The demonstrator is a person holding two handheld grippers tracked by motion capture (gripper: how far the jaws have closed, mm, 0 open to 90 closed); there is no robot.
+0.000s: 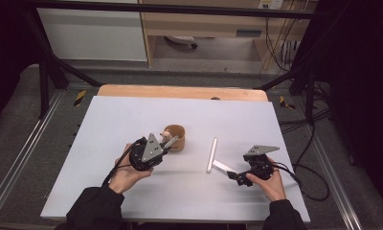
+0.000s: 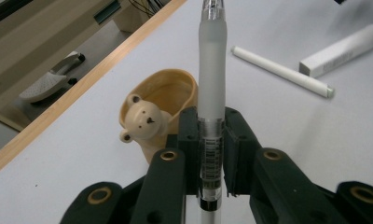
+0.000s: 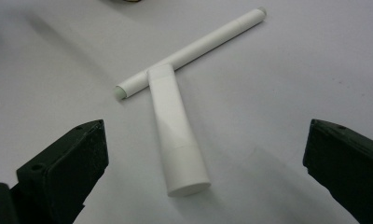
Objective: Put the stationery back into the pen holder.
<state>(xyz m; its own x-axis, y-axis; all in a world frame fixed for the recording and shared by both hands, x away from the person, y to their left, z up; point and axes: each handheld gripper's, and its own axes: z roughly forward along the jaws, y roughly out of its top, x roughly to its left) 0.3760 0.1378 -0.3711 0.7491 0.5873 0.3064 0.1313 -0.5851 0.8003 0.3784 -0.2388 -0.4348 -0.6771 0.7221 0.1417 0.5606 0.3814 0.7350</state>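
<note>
2 claws are in your hands. Your left claw (image 2: 211, 154) is pinching a frosted pen (image 2: 211, 70) between its black jaws, gripped on the clear barrel where a barcode label sits, with the frosted grip section rising above the jaws. In the high view this left claw (image 1: 166, 145) sits just beside the bear-faced cup (image 1: 174, 137), touching or nearly so. Past the pen in the left gripper view, the tan bear-faced cup (image 2: 163, 100) stands upright on the tabletop (image 2: 292, 140), its bear head on the wall facing you.

Your right claw (image 3: 205, 161) is spread wide, jaws well apart and holding nothing. Between them lies a white tube (image 3: 176, 133), its flat crimped end touching a long white pen (image 3: 194, 49) so the 2 form a T. In the high view the right claw (image 1: 231, 175) sits just beside the white tube (image 1: 222, 166), and the long white pen (image 1: 211, 154) lies between the cup and your right hand (image 1: 268, 182).
</note>
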